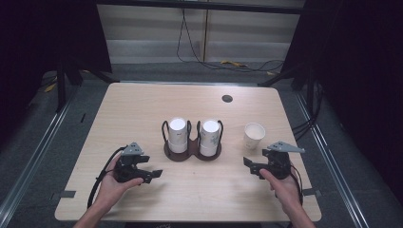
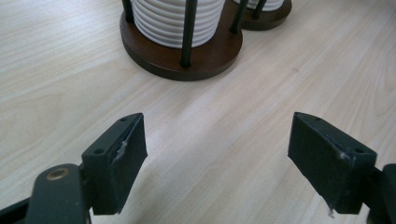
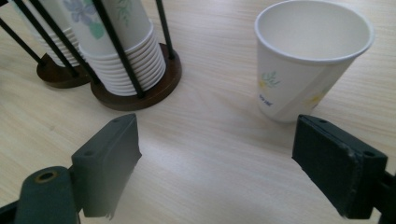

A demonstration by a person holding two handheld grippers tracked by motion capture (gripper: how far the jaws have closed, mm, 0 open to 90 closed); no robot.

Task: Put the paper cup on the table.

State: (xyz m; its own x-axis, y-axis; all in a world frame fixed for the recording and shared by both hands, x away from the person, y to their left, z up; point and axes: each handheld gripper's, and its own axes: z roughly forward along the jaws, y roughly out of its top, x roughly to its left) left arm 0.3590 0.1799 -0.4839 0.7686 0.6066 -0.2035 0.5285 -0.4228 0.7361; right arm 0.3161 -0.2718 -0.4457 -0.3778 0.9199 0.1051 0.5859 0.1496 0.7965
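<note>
A: Where does the single paper cup (image 1: 254, 136) stand?
B: Upright toward the tabletop's (image 1: 142, 109) right edge, beside the cup rack (image 1: 192, 148).
A: And the tongs?
B: The left gripper (image 1: 151, 174) and right gripper (image 1: 249, 166) are both spread, pinching nothing.

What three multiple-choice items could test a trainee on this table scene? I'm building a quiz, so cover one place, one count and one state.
1. Where does the loose paper cup stand?
A. right of the cup holder
B. left of it
C. inside it

2. How many cup stacks does the holder carry?
A. one
B. two
C. three

3. How does the right gripper stand?
A. shut on the cup
B. shut on nothing
C. open, holding nothing

Answers:
1 A: in the high view the cup stands apart on the table, to the holder's right.
2 B: the plain stack and the flowered stack stand side by side.
3 C: its jaws stand wide, with bare table between them.
</note>
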